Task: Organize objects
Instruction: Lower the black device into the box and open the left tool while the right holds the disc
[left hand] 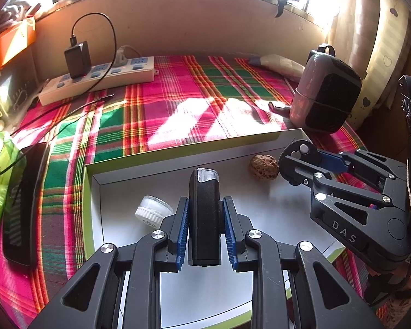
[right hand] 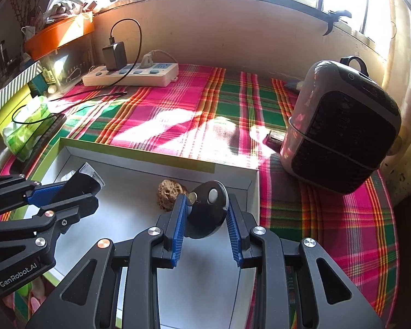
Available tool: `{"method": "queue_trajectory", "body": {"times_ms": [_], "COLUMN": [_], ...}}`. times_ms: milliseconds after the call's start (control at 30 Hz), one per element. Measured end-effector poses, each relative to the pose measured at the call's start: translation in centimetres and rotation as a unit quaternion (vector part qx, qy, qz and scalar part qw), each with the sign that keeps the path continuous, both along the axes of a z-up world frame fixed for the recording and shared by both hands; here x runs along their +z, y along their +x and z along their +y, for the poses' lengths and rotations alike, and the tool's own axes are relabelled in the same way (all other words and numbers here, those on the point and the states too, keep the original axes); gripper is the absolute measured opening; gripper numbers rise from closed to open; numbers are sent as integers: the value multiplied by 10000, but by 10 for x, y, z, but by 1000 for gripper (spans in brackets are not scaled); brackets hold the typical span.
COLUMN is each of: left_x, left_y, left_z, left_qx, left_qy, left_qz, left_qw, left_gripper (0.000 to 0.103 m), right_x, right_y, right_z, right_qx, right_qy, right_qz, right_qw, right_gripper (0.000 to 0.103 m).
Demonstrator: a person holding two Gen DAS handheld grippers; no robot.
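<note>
My left gripper is shut on a black bike light with a clear lens, held over the white box with green rim. My right gripper is shut on a round black key fob with a grey button, also over the box; it shows in the left wrist view. A brown walnut lies in the box near the far wall, just beyond the fob. A small white ribbed jar lies in the box left of my left gripper. The left gripper shows in the right wrist view.
The box sits on a pink and green plaid cloth. A grey and black heater stands at the right. A white power strip with a black charger is at the back left. A black tray and green packet lie left.
</note>
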State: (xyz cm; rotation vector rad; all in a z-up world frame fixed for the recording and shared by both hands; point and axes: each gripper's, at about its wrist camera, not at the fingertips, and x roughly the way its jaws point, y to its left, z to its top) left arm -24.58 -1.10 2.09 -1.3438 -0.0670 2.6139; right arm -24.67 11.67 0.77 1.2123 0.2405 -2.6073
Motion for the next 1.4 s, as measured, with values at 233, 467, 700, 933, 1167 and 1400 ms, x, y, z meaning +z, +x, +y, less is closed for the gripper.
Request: {"method": "queue_trajectory", "body": {"times_ms": [233,467,700,933,1167,1400], "left_x": [-7,-12,-16,-16,-16,-16], "left_y": [-9,-16,-18,-19,-19,-20], "left_z": [3,8,8,9,9,10], "left_qx": [0,-11,-14,-12,-15,-39], "left_qy": [-14,-65,-85,-86,-89,-115], "left_qz": [-87,-151,-157,-162,-162,-152], "left_qw": [10000,9999,9998,9998,9998,9998], "left_gripper": [22,22,22,22,23,25], "right_x": [-5,-9,-11,-13,-14,-13], "right_y": [-7,-10,-10,-12,-12,-11], "right_z": [-2,-3,-2,-2,-1,-2], "right_qx": [20,63,72,61,52,87], "right_qy": [-9,-56,-81,-115,-150,-175], "right_qz": [-59,-132,-143,-175,-169,-120], "right_qw": [10000,9999,9998,9998,9997,9997], "right_gripper": [30,30,30,30,30,39]}}
